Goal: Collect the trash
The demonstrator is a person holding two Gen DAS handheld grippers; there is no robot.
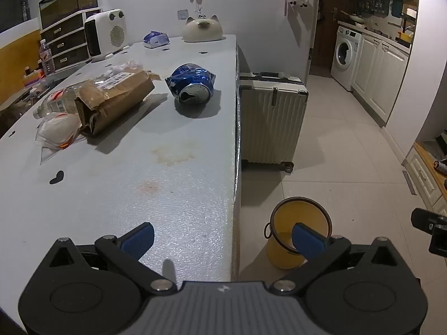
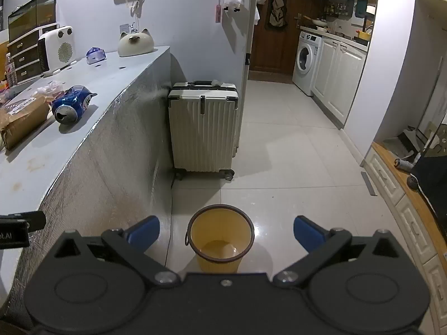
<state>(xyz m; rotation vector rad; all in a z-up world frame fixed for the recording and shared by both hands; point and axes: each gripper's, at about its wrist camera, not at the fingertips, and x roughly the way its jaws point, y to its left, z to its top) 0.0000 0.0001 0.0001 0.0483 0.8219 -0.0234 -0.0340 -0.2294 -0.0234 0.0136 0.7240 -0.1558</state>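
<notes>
Both claws spread to full width, nothing between the pads: left gripper [image 1: 223,241] hanging over the near end of the grey counter [image 1: 117,195], right gripper [image 2: 226,233] off the counter edge, aimed down at the yellow bucket [image 2: 220,236] on the floor tiles (empty inside, from what shows).

Trash all on the counter, well ahead of the left claw:
- Crushed blue can [image 1: 191,83], on its side, mouth toward camera. Light, thin metal, prob. slick; creases give bite. Pinch across the flattened body, not the round rim end.
- Torn cardboard box [image 1: 116,100] w/ shipping label. Light but bulky, walls soft & likely to cave; take the open flap end or a narrow edge.
- Clear plastic bottle [image 1: 56,102], lying behind the box, partly hidden. Slippery, springy; grip at the neck or mid-body.
- Plastic bag w/ white contents [image 1: 60,132], just beside the box. Floppy; bunch the film & pinch.

Can nearest the bucket side, so prob. easiest first pick.
</notes>
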